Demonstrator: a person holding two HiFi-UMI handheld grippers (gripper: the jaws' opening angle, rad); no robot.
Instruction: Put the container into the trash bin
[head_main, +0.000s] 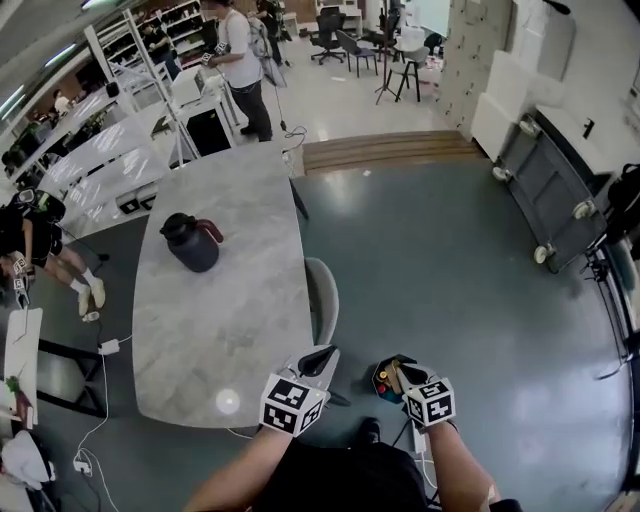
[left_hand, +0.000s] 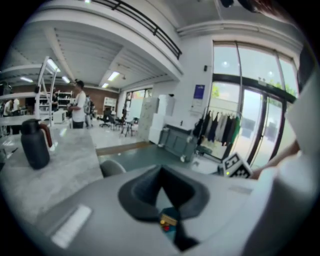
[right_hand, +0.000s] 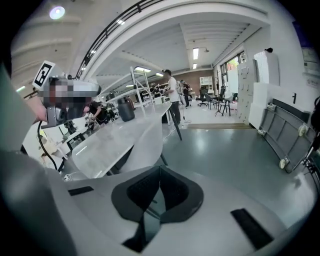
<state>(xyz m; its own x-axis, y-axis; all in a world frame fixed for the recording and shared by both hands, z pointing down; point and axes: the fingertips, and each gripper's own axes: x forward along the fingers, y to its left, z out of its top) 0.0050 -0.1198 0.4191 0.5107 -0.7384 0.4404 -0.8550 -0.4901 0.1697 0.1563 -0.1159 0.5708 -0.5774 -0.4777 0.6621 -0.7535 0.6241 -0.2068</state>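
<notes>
A small dark bin (head_main: 384, 381) stands on the floor below my hands, with red and yellow things showing in it; I cannot tell a container apart among them. My right gripper (head_main: 402, 373) hangs just above the bin, jaws shut and empty, their tips meeting (right_hand: 160, 170). The left gripper (head_main: 320, 358) is held beside the table's near corner, also shut with nothing in it (left_hand: 161, 170). Past its jaws, in the left gripper view, the bin's coloured contents (left_hand: 167, 223) show below.
A grey marble table (head_main: 215, 300) stretches to the left with a dark jug (head_main: 190, 242) on it. A grey chair (head_main: 322, 295) stands at its right edge. A person (head_main: 240, 60) stands at the table's far end. A wheeled cart (head_main: 550, 190) stands far right.
</notes>
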